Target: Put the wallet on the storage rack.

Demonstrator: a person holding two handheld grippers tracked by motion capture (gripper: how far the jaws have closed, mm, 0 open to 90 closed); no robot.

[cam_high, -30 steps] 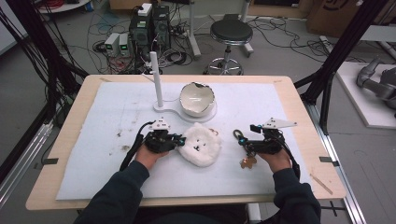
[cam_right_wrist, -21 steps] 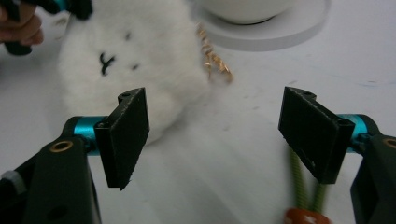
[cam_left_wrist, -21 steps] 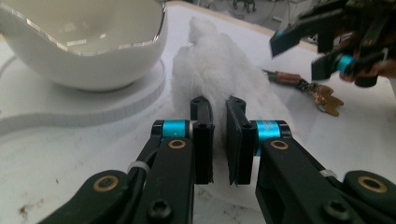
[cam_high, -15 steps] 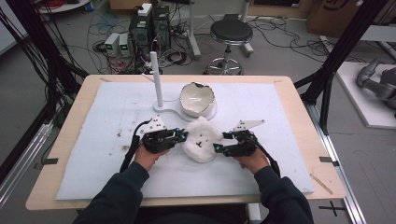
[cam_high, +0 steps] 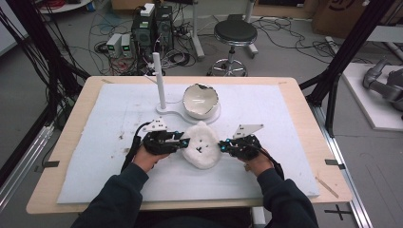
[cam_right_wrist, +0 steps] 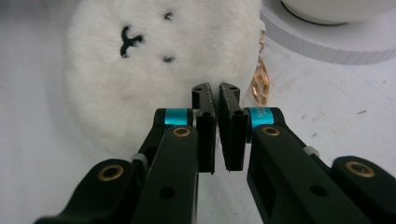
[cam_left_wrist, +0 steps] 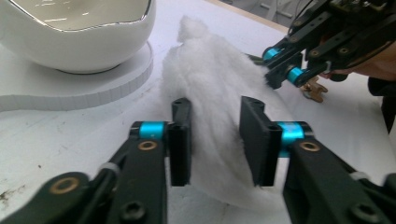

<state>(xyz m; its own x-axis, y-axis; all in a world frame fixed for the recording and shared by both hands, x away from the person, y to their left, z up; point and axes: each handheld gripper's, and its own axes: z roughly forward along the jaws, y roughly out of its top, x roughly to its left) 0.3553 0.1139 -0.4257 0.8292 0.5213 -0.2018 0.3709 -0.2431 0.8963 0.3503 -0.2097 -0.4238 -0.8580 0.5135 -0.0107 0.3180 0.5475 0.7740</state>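
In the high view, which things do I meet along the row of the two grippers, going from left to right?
Left gripper → white plush toy → right gripper.

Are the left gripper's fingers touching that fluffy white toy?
Touching. In the left gripper view, the left gripper straddles the fluffy white toy, whose fur fills the space between both fingers and presses against them.
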